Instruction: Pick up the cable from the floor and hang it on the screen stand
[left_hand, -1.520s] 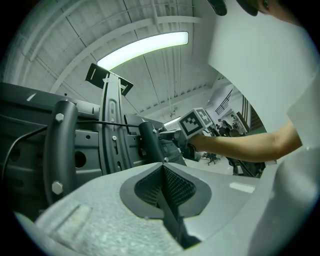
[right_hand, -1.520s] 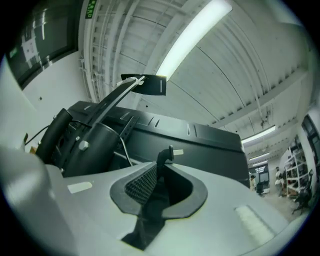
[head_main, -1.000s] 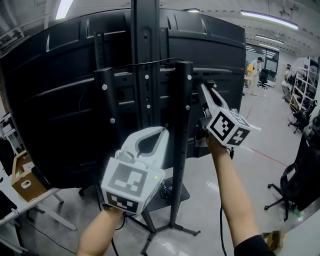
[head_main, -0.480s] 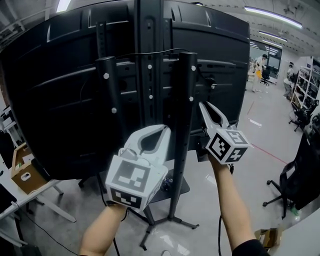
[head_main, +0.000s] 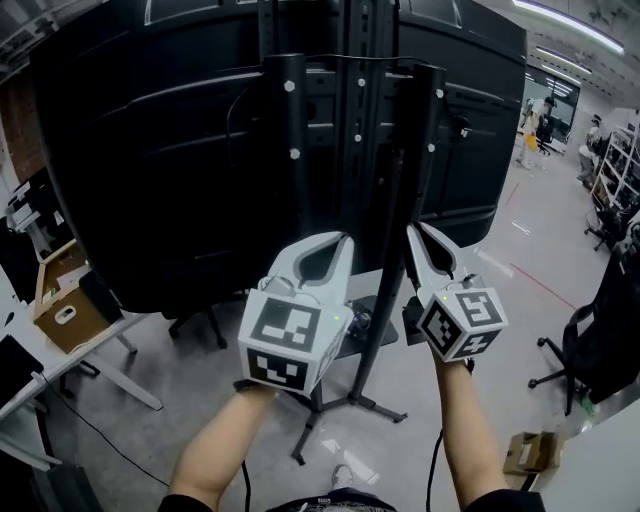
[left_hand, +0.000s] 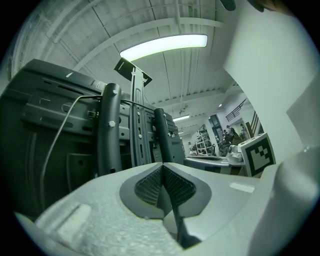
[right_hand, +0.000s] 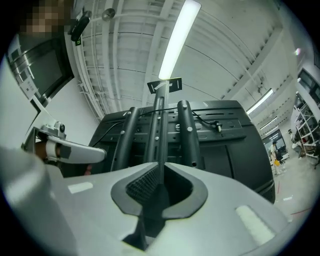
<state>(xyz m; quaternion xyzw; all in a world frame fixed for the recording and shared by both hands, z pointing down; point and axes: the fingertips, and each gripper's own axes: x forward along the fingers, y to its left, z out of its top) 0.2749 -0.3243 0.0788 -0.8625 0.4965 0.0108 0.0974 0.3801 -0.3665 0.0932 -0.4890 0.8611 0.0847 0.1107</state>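
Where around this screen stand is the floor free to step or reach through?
The bare floor lies right of the stand's legs, up to the office chair. The left side is crowded: desk legs and a cardboard box.

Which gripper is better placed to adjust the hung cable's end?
Right, probably: the right gripper, jaws just closing on nothing, sits under the cable end by the right upright; the left gripper is farther across.
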